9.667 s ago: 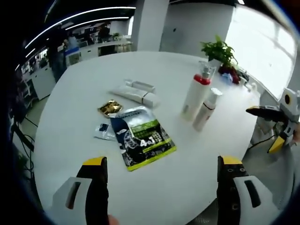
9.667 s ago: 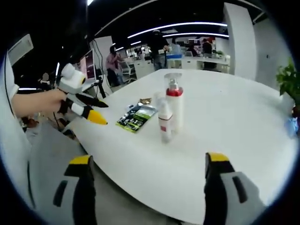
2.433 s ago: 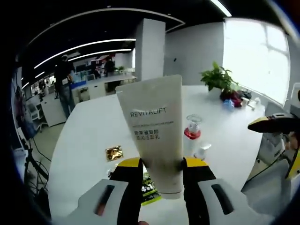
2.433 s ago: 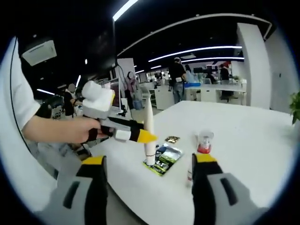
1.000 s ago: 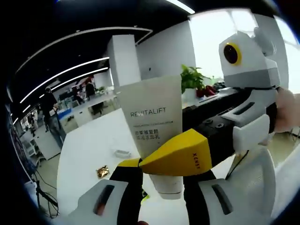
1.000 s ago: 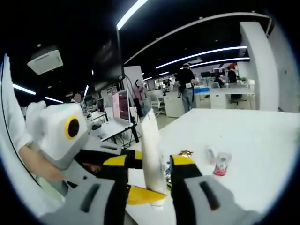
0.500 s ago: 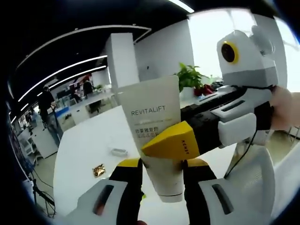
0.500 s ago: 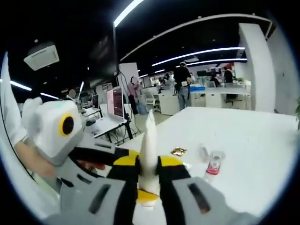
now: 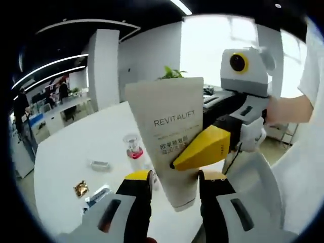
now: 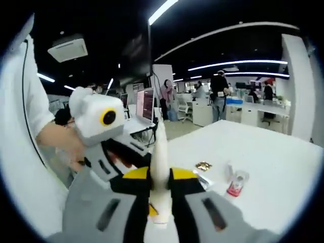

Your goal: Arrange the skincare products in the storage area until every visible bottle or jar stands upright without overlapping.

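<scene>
Left gripper view: both grippers now clamp 1 tube in mid-air, the right gripper having closed since 1 second ago; handover likely.

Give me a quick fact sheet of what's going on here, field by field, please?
setting: open office with a white table
held item: tube marked REVITALIFT, lifted above the table, cap end down
left gripper: fingers shut on the tube's lower end
right gripper: fingers shut on the tube, seen edge-on
on the table: pump bottle with red collar, gold sachet, small tube lying flat
background: plant, people at desks
</scene>
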